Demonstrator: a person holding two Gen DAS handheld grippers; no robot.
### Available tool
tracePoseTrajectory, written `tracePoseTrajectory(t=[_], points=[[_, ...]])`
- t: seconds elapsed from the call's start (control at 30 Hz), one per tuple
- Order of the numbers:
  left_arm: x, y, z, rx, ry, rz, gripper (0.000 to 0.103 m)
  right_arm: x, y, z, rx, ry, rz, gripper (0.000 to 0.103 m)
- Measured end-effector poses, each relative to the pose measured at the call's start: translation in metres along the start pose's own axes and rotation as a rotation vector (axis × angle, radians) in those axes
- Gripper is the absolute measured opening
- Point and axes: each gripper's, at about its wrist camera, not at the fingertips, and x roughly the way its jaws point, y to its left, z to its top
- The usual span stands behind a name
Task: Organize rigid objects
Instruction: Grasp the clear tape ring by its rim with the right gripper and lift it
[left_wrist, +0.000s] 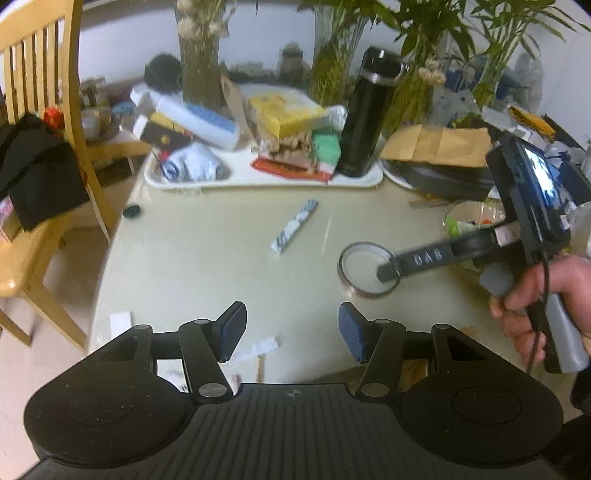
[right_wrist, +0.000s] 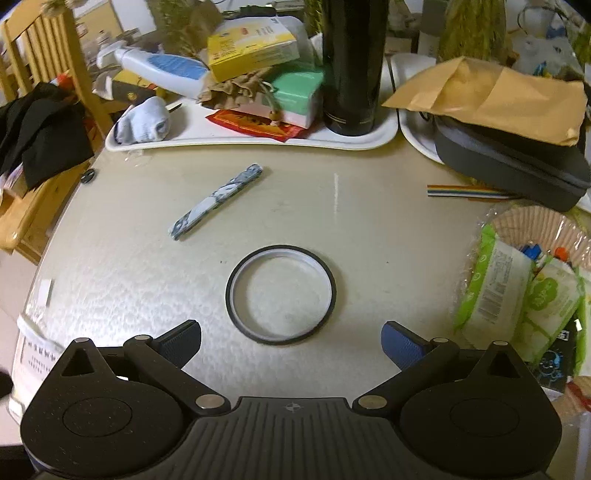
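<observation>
A round black-rimmed lid (right_wrist: 281, 294) lies flat on the beige table; it also shows in the left wrist view (left_wrist: 364, 269). My right gripper (right_wrist: 291, 345) is open and empty, its blue pads just short of the lid on either side. In the left wrist view the right gripper's finger (left_wrist: 417, 260) reaches over the lid. A slim blue-and-white patterned stick (right_wrist: 216, 202) lies further back on the left; it also shows in the left wrist view (left_wrist: 294, 226). My left gripper (left_wrist: 291, 330) is open and empty above the near table edge.
A white tray (right_wrist: 207, 142) at the back holds a black flask (right_wrist: 352, 66), boxes, a bottle and a sock. A dark case (right_wrist: 513, 166) under a brown envelope lies at the back right. A basket with green packets (right_wrist: 517, 291) stands right. A wooden chair (left_wrist: 40, 122) stands left.
</observation>
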Motion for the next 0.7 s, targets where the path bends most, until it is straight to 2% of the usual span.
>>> tracePoseTrajectory(t=[0.07, 0.2, 0.27, 0.3, 0.7], points=[[0.004, 0.001, 0.000, -0.016, 0.032, -0.012, 0.055, 0.006, 0.000, 0.003, 0.014, 0.009, 0.004, 0.103], [0.007, -0.002, -0.002, -0.003, 0.072, 0.017, 0.057, 0.019, 0.006, 0.010, 0.015, 0.023, 0.004, 0.103], [0.007, -0.002, -0.002, 0.005, 0.071, 0.036, 0.072, 0.027, 0.008, 0.013, 0.015, 0.031, -0.006, 0.103], [0.006, -0.002, -0.002, 0.005, 0.065, 0.040, 0.073, 0.031, 0.009, 0.015, 0.017, 0.035, -0.012, 0.103], [0.003, 0.009, 0.000, -0.038, 0.077, 0.015, 0.074, 0.068, 0.009, 0.031, 0.015, 0.100, -0.037, 0.103]])
